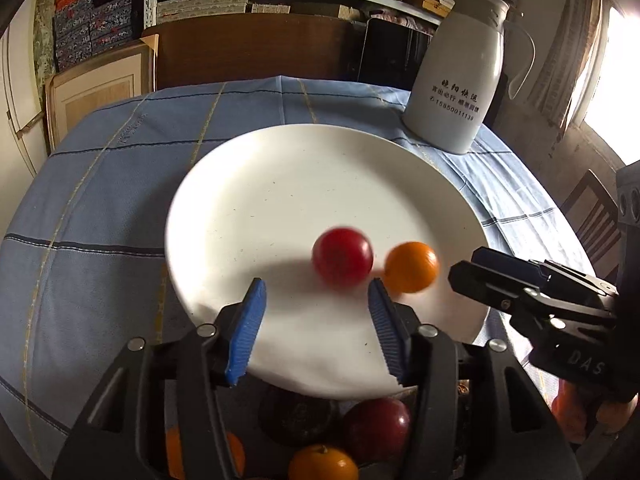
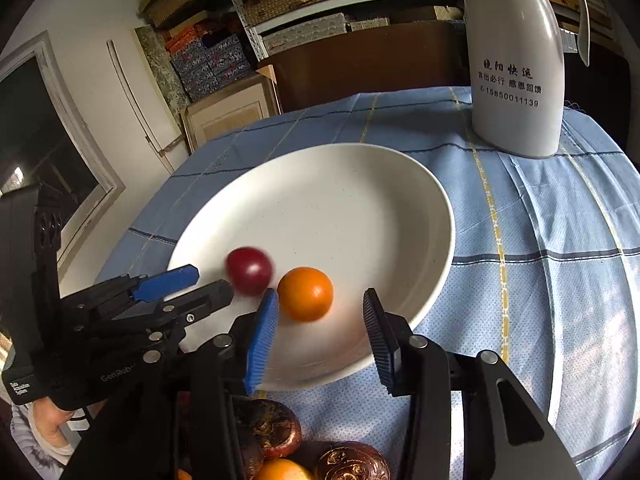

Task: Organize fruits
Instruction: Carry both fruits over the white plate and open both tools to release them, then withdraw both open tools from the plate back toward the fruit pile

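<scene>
Red fruit (image 1: pixel 342 258) smearing with blur beside sharper orange fruit (image 1: pixel 412 267) on white plate (image 1: pixel 280 184); both left gripper (image 1: pixel 318 300) and right gripper (image 2: pixel 320 312) sitting spread, gripping nothing.

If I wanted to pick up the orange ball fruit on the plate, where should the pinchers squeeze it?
Squeeze the orange across its round middle, one finger on each side. The open right gripper is probably best placed, coming from the near rim of the plate. The red fruit sits close on the orange's left, so slip that finger in carefully. It may roll.
</scene>
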The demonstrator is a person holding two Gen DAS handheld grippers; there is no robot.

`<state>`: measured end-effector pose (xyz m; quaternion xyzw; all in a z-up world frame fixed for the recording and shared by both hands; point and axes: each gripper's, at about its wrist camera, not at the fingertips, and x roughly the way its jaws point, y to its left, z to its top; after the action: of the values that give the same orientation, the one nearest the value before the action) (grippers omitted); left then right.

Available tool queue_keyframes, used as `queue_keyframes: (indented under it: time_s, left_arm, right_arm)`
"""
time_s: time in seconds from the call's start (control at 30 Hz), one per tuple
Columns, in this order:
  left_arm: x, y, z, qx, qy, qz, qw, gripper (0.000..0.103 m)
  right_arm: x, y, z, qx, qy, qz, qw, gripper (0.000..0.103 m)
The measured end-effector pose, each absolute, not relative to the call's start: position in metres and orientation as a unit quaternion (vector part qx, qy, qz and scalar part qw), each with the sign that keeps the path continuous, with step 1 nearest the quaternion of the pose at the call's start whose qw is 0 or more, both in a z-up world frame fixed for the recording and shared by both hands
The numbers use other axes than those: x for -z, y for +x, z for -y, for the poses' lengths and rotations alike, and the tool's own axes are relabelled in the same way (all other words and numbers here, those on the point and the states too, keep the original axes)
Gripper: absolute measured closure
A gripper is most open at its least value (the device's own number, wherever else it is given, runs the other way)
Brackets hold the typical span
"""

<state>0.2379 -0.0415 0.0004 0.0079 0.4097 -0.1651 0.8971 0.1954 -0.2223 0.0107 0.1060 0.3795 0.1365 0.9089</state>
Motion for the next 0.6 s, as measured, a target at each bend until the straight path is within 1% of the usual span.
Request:
queue_keyframes:
  time_s: [0.1,0.17,0.23,0.27,0.4,0.47,0.5,0.6]
  left_arm:
    - [-0.007,0.225,0.027,0.159,-0.001,-0.396,0.905,0.051]
    - [-0.012,0.212,0.011,0.150,-0.016,-0.385,0.911,0.048]
    - [-0.014,0.196,-0.007,0.139,-0.035,-0.376,0.916,0.040]
    - [-0.013,0.185,-0.018,0.128,-0.045,-0.371,0.919,0.035]
    - [-0.002,0.151,-0.051,0.092,-0.064,-0.369,0.923,0.034]
    - [0.006,0.138,-0.061,0.082,-0.071,-0.377,0.920,0.032]
    - [0.011,0.129,-0.065,0.075,-0.072,-0.381,0.919,0.031]
    - [0.015,0.115,-0.067,0.074,-0.073,-0.381,0.919,0.031]
  right_arm:
    - [-0.019,0.181,0.226,-0.124,0.097,-0.359,0.920,0.059]
    - [-0.023,0.168,0.231,-0.114,0.093,-0.344,0.927,0.056]
    - [-0.023,0.154,0.239,-0.100,0.099,-0.333,0.932,0.041]
    - [-0.021,0.145,0.244,-0.093,0.107,-0.329,0.934,0.039]
    - [-0.010,0.113,0.254,-0.078,0.117,-0.330,0.933,0.038]
    - [-0.005,0.094,0.254,-0.074,0.122,-0.326,0.935,0.035]
    - [-0.002,0.084,0.254,-0.071,0.125,-0.325,0.935,0.030]
    - [0.000,0.066,0.253,-0.070,0.124,-0.315,0.938,0.025]
